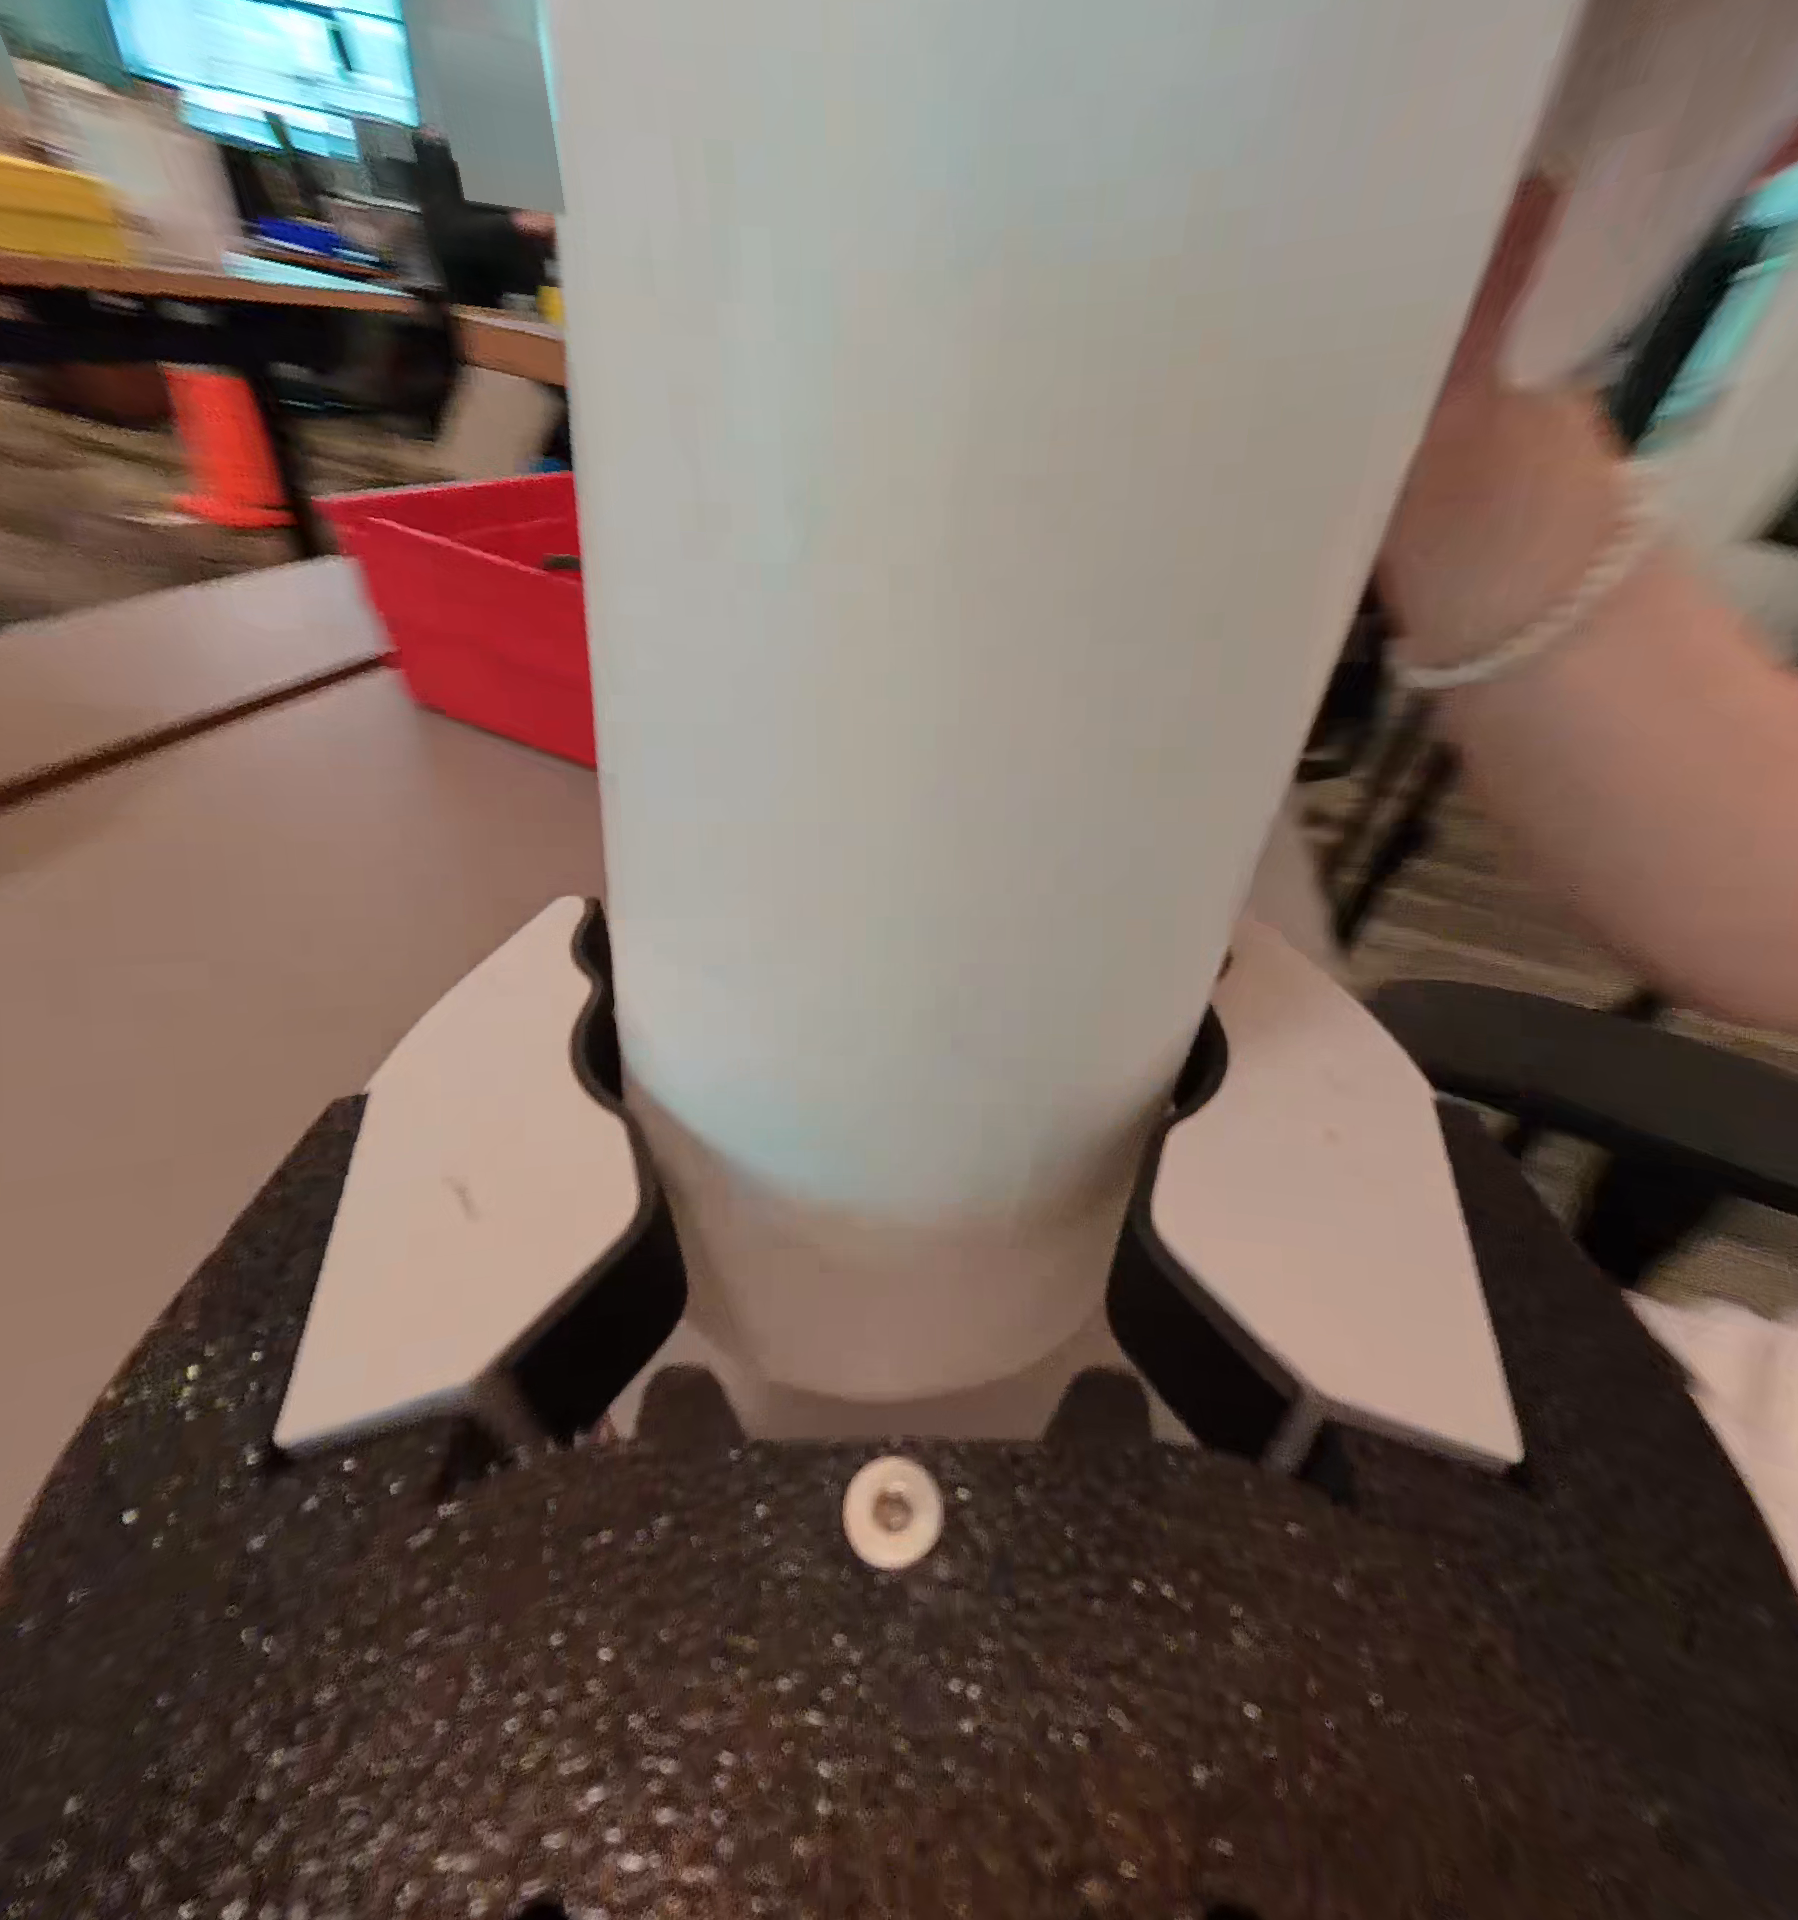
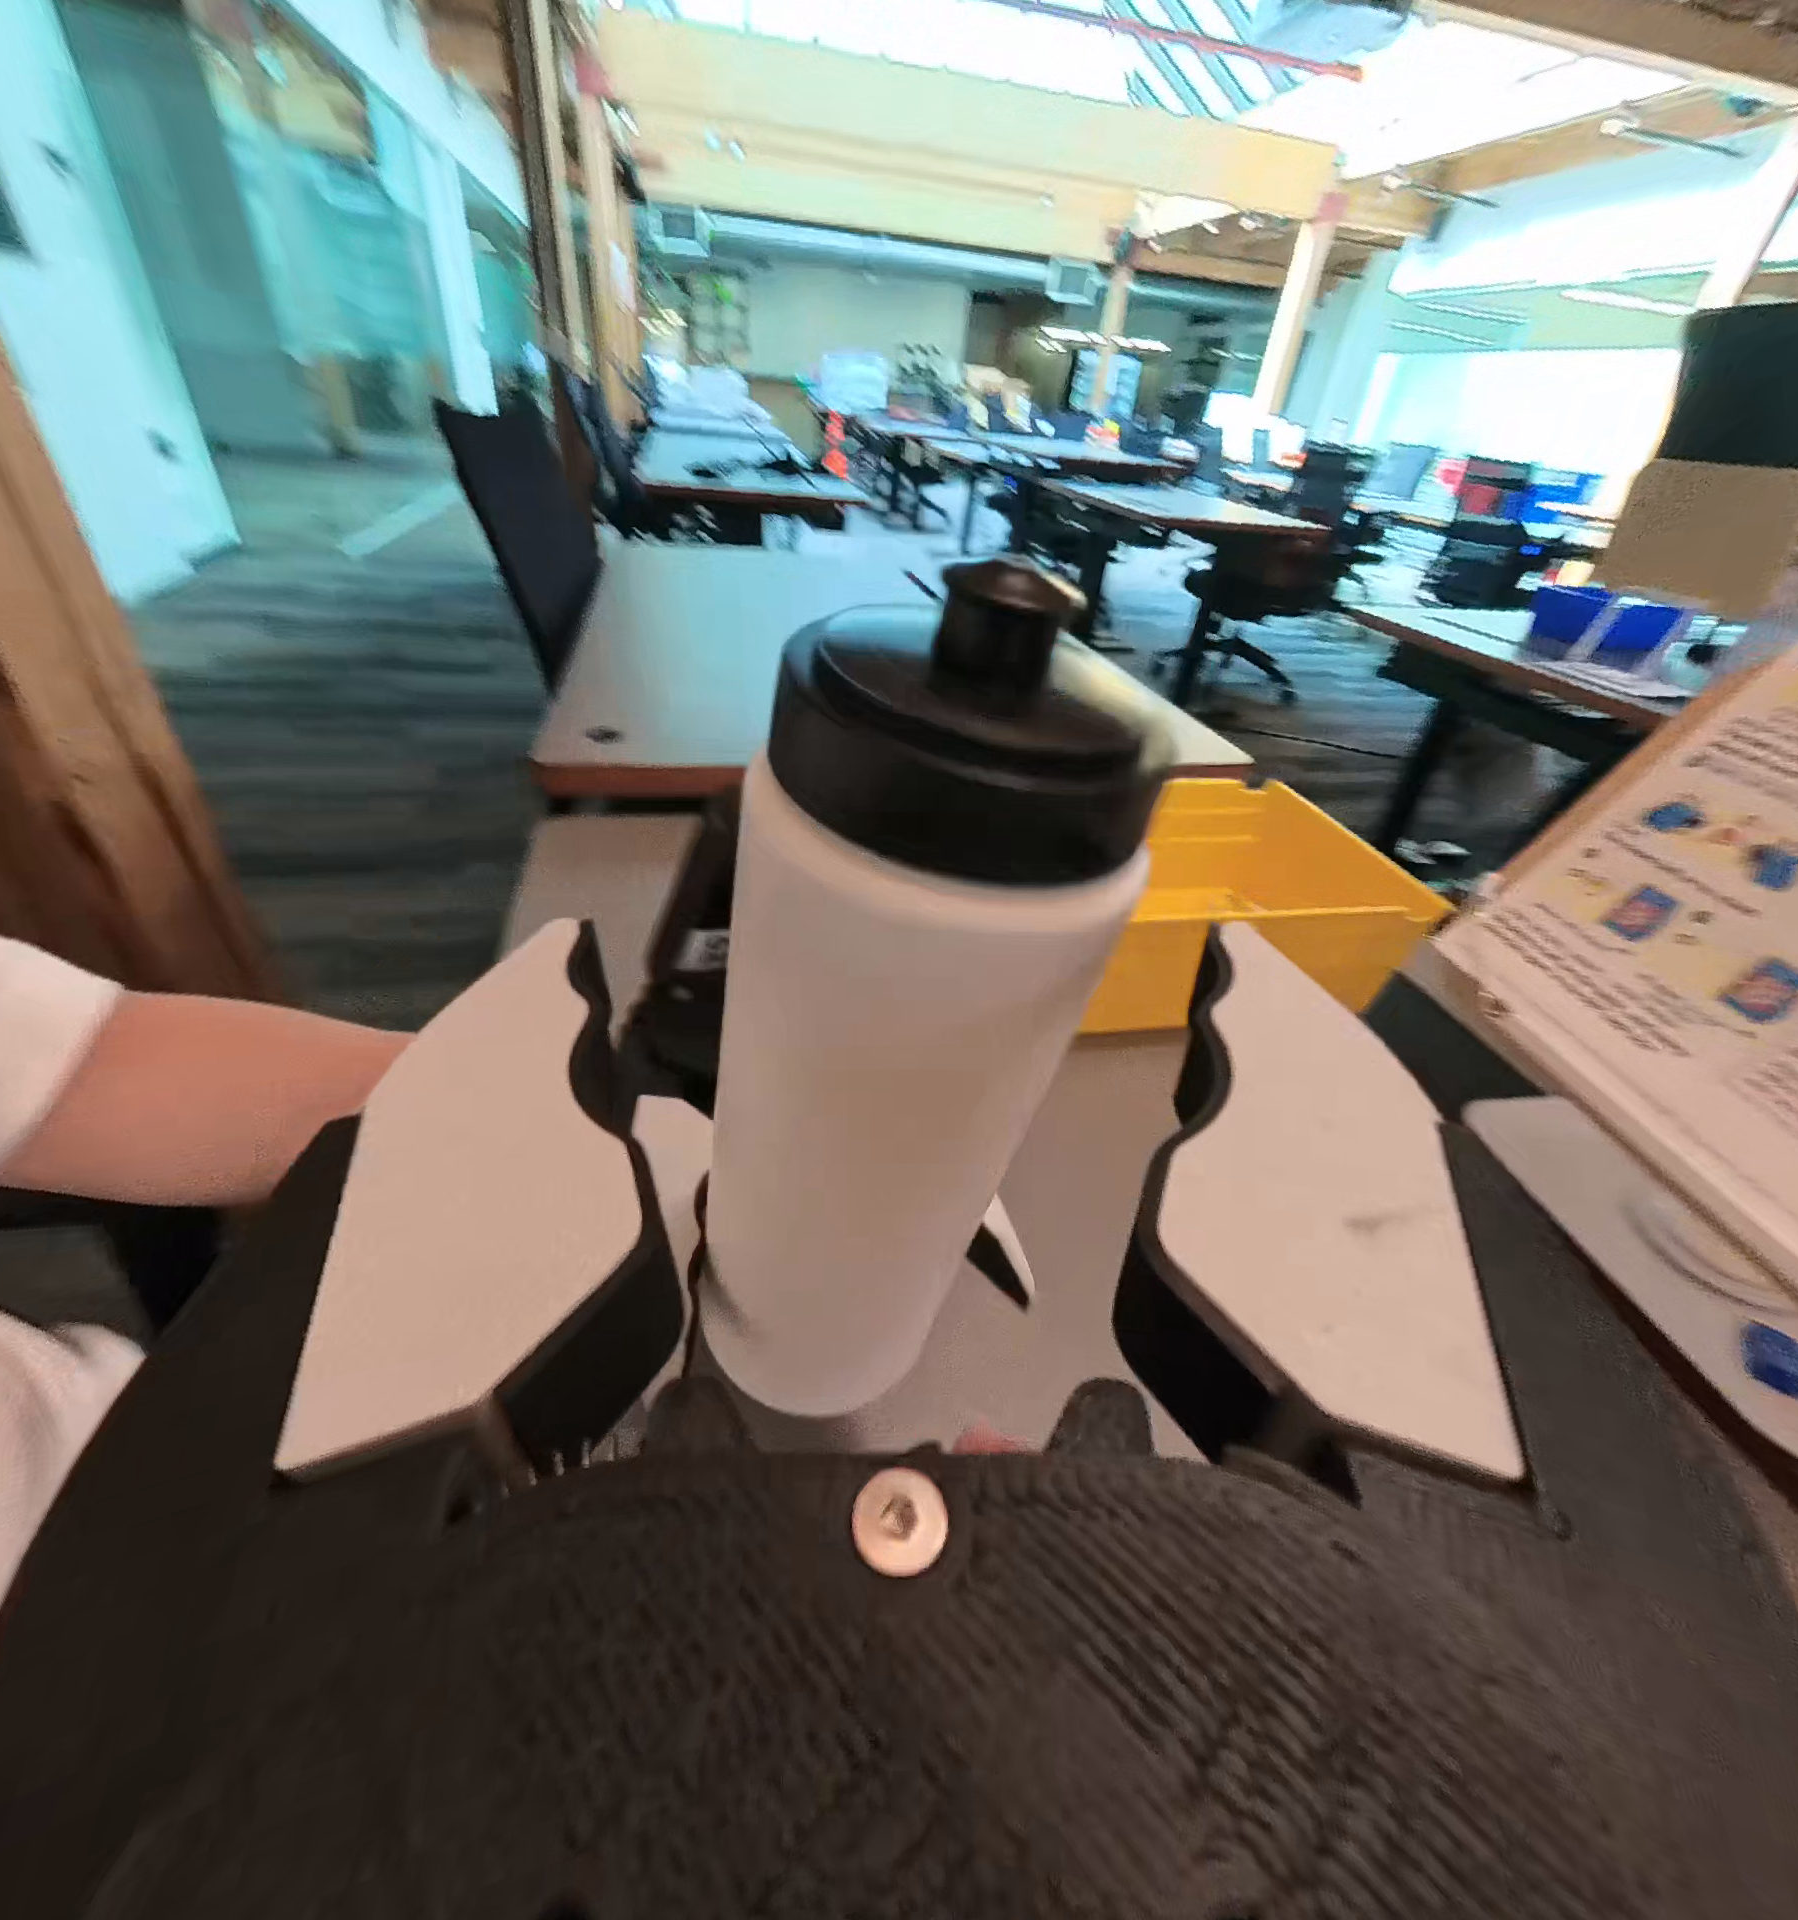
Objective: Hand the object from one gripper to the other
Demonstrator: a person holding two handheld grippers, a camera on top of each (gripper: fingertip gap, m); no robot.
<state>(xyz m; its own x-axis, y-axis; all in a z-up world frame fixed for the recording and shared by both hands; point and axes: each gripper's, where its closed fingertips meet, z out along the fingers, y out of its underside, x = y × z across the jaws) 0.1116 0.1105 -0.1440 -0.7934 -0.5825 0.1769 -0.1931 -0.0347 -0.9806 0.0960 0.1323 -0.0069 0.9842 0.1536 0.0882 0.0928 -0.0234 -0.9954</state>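
A white bottle point(image 1: 978, 520) with a black cap point(image 2: 968, 748) is the object. In the left wrist view it fills the gap between my left gripper's point(image 1: 905, 925) fingers, which are shut on its lower body. In the right wrist view the bottle point(image 2: 905, 1091) stands tilted between my right gripper's point(image 2: 900, 935) fingers, with a gap on both sides. The right gripper is open and not touching it. One of the left gripper's white fingers point(image 2: 661, 1143) shows at the bottle's lower end.
A red bin point(image 1: 479, 613) sits on the grey table point(image 1: 199, 987) to the left. A yellow bin point(image 2: 1279, 883) stands behind the bottle. A printed sheet point(image 2: 1705, 935) leans at the right. A person's forearm point(image 1: 1653, 779) and a black chair point(image 1: 1601, 1070) are close by. There is about 12 centimetres between the tips of the two grippers.
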